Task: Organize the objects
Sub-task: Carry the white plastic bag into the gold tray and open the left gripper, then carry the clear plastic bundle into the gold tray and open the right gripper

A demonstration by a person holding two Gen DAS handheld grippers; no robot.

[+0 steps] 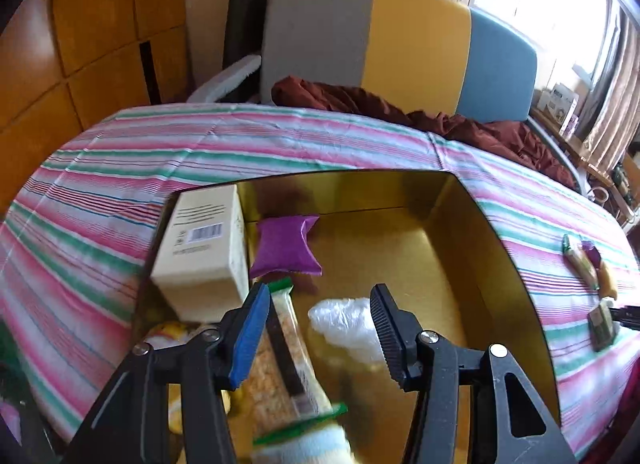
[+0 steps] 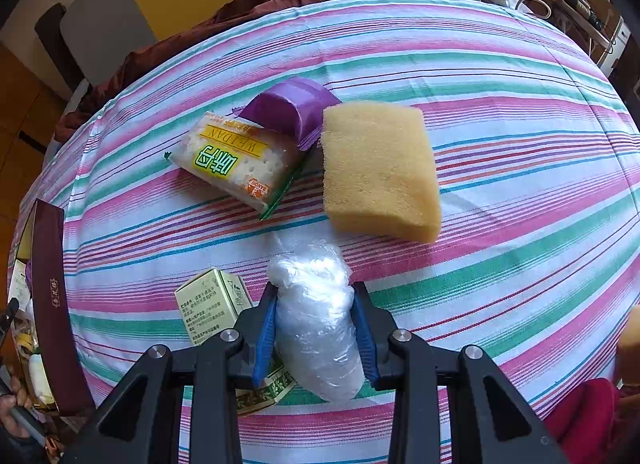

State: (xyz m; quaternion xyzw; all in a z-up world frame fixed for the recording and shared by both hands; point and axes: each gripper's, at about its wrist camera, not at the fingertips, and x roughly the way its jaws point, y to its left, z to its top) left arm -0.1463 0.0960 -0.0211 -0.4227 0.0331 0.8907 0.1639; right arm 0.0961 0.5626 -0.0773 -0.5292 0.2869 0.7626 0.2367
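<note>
Because the crumpled plastic bundle [image 2: 316, 320] is soft, light and slick, it is best taken across its middle, where it squashes enough for the pads to bite without sliding; that is where the right fingers [image 2: 316, 338] hold it now, pinched on both flanks just over the striped surface [image 2: 520, 143]. Going left to right: the left fingers [image 1: 320, 328] stand part open over the gold-lined box [image 1: 460, 232], gripping nothing, with the cracker packet [image 1: 288, 360] lying just beside the blue pad and a second plastic wad [image 1: 344, 324] below the gap. In that box also lie a cream carton [image 1: 200, 248] and a purple sachet [image 1: 286, 246]. Right of the box, on the surface, sit a small green carton [image 2: 208, 304], a second cracker packet [image 2: 236, 161], a purple packet [image 2: 292, 107] and a yellow sponge [image 2: 380, 167], springy and easy to squeeze by its long sides.
</note>
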